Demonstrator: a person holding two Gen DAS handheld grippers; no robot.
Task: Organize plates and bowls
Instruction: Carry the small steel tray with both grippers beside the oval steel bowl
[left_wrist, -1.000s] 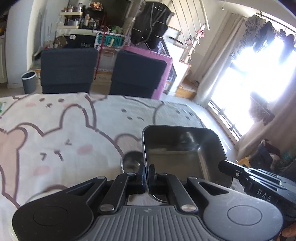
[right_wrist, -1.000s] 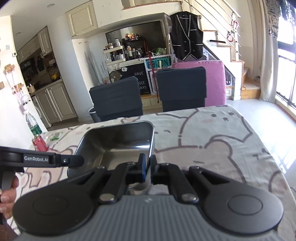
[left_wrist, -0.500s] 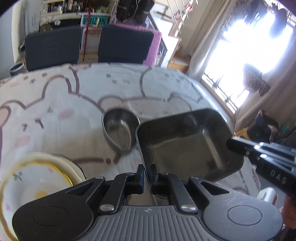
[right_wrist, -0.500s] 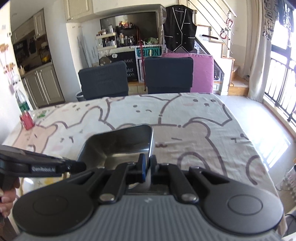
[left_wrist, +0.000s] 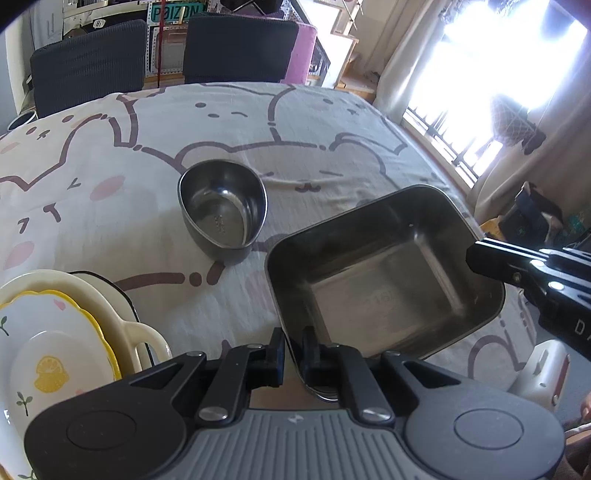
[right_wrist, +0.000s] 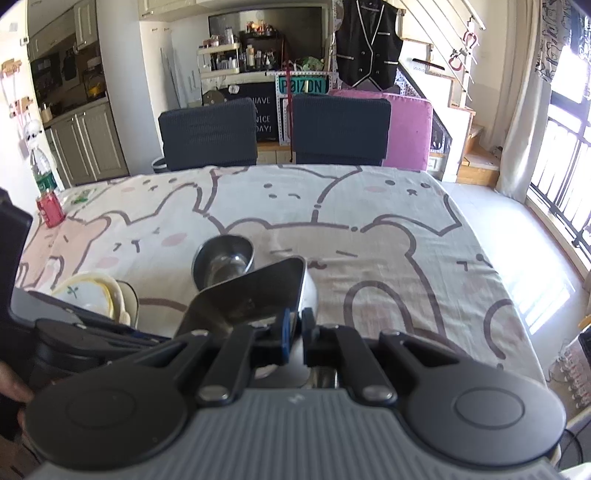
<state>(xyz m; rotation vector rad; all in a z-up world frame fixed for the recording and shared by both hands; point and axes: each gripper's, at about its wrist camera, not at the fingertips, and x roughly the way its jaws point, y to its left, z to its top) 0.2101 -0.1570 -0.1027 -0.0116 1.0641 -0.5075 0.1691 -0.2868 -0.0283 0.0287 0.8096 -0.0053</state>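
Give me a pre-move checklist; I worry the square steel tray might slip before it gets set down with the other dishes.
1. Left gripper shut on square tray rim: ok.
2. Right gripper shut on the opposite rim: ok.
3. Tray level: not ok, it tilts.
4. Tray empty: ok.
5. Clear of oval steel bowl: ok, apart in the left view.
6. Room on the stacked plates: cannot tell, partly out of frame.
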